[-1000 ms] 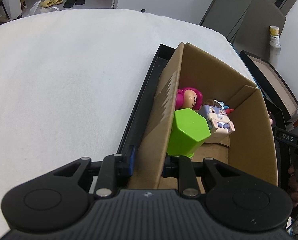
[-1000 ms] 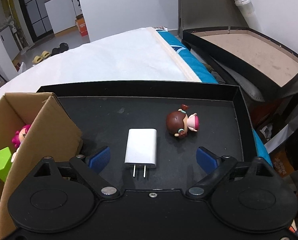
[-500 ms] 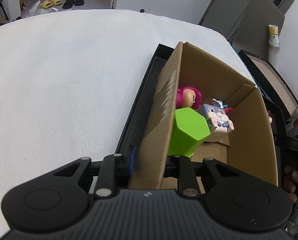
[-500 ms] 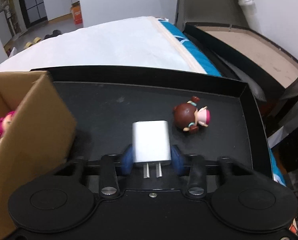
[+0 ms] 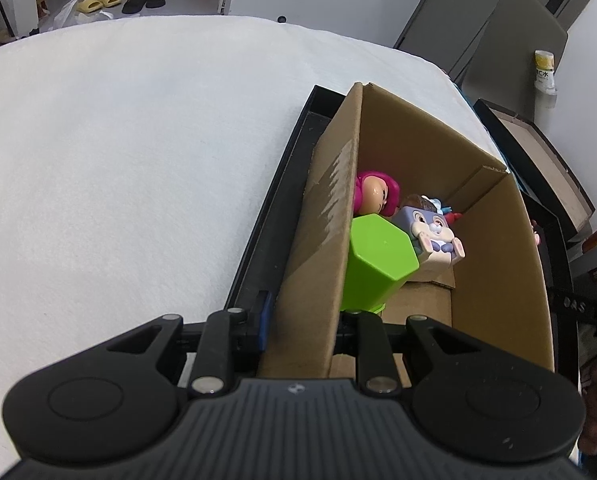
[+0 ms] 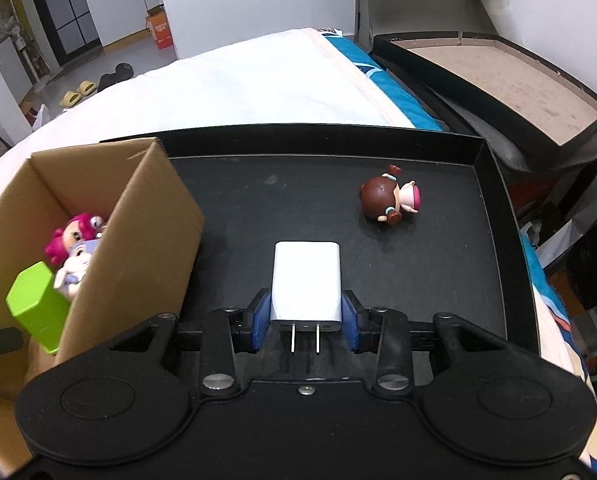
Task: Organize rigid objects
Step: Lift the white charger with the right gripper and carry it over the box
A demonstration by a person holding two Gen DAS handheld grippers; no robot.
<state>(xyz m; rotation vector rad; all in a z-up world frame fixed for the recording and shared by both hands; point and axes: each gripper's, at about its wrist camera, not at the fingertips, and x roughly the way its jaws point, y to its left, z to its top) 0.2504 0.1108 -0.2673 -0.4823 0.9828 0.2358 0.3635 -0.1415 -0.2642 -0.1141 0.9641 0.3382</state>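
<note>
- From the right wrist we see the right gripper [image 6: 305, 320] clenched on the white charger [image 6: 306, 282], prongs toward us, above the black tray [image 6: 494, 184]; a brown-haired figurine [image 6: 388, 200] lies apart.
- From the left wrist we see the left gripper [image 5: 302, 322] pinching the cardboard box [image 5: 498, 280] wall; its inner pad is hidden behind the green hexagonal block [image 5: 374, 264].
- Pink-haired doll [image 5: 376, 196] and bunny cube [image 5: 434, 236] sit half buried inside.
- Both grippers angle steeply downward.

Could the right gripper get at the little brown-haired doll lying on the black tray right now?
Probably not yet. The right gripper is shut on the white plug-in charger, so it has no free grip. The way itself looks clear: bare black tray lies between it and the brown-haired doll.
</note>
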